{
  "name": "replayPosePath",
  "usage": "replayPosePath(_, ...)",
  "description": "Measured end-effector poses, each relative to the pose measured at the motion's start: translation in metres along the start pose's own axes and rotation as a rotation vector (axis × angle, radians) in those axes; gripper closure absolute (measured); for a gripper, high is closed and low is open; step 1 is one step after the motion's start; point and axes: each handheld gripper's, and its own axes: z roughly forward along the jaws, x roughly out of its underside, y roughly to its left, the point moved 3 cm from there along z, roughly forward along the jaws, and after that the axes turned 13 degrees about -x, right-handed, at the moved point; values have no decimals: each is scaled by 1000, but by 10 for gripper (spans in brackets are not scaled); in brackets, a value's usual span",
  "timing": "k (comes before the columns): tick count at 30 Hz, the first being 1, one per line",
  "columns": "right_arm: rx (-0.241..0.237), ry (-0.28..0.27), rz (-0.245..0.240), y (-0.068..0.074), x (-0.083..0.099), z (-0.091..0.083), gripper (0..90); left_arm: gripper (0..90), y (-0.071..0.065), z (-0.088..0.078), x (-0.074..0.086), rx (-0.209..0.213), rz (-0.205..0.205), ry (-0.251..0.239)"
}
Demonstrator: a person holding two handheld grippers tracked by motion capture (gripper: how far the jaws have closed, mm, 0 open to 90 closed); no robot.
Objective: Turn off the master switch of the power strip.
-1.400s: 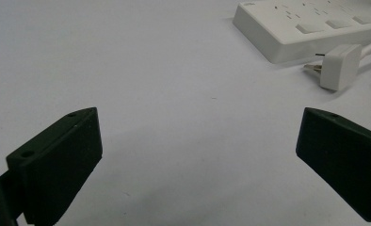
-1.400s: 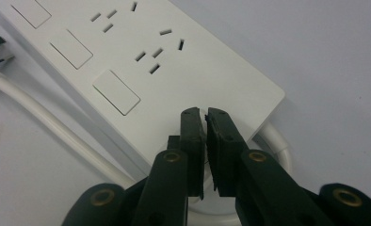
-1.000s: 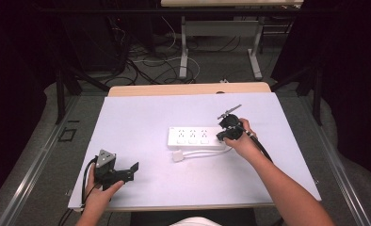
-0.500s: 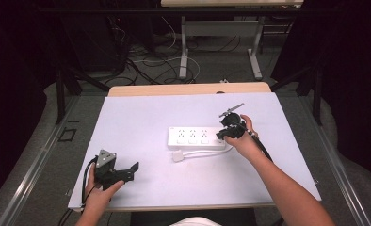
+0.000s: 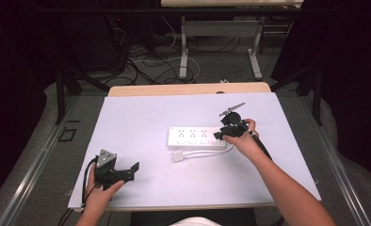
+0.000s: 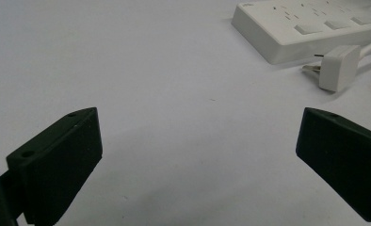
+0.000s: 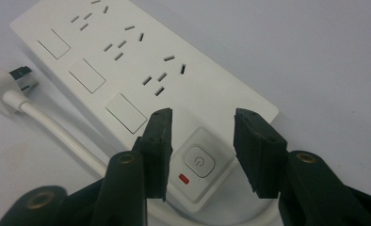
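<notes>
Resting on a white table, a power strip; both tongs apart, dark room

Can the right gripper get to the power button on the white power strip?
Probably yes. The right gripper hovers right above the power button at the end of the power strip, jaws apart, with nothing between them and the button.

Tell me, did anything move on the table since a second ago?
Hardly anything. The right gripper stays at the switch end of the white power strip, jaws apart over the power button, gripping nothing. The left gripper still rests wide open near the table's front edge. The strip and its loose plug lie where they were.
</notes>
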Motion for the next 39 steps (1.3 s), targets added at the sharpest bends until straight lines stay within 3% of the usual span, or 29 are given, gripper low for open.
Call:
replayPosePath(14,63,-39,-38,3,1,-7,388,9,0,0,0,-2,-7,-6)
replayPosePath(17,30,-40,-38,4,2,-9,375,9,0,0,0,-1,-5,-4)
replayPosePath(18,24,-50,-64,4,1,-10,374,9,0,0,0,-2,-5,-5)
replayPosePath(19,25,-48,-37,6,2,-11,374,9,0,0,0,-2,-6,-5)
replayPosePath(22,12,-53,-28,9,3,-13,348,9,0,0,0,-2,-6,-5)
replayPosePath(24,3,-58,-49,11,3,-14,333,9,0,0,0,-2,-7,-6)
replayPosePath(26,10,-83,-44,13,2,-14,289,10,0,1,0,-3,-6,-5)
replayPosePath(28,13,-68,-64,14,3,-17,234,9,0,0,0,-3,-6,-6)
replayPosePath(30,25,-82,-50,15,3,-17,169,9,0,0,0,-4,-6,-6)
replayPosePath(32,29,-89,-70,16,3,-19,142,9,0,0,0,-4,-8,-9)
replayPosePath(35,41,-118,-63,20,5,-21,0,9,0,0,0,-5,-7,-9)
replayPosePath(39,26,-143,-70,25,5,-26,0,9,0,0,0,-2,-6,-7)
